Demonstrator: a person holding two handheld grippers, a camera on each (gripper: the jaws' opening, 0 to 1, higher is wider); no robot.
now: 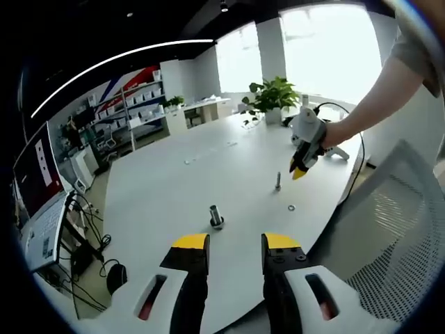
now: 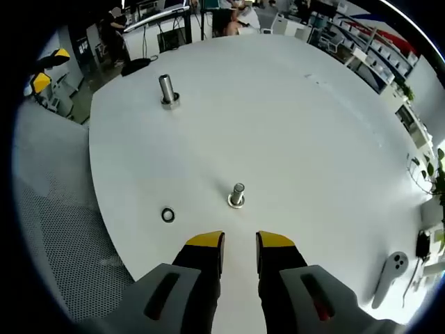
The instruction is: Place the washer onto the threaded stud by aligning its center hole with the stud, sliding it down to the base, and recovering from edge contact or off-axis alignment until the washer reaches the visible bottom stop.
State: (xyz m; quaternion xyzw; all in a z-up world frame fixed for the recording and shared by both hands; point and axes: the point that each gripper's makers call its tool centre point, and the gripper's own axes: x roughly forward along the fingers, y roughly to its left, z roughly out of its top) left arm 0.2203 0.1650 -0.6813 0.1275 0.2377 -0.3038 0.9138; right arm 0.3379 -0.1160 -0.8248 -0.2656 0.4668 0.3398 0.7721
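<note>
The white table (image 2: 292, 125) carries 2 upright metal posts, and the nearer stud (image 2: 237, 195) is the landmark. The right gripper (image 2: 240, 243) hovers just short of that stud, jaws apart and holding nothing. The washer (image 2: 167, 215) lies flat on the table near the stud, to its left in the right gripper view and clear of the jaws, so I judge the pickup needs a leftward shift. The left gripper (image 1: 235, 245), also apart and empty, hangs well away, beyond the other post (image 1: 216, 216).
</note>
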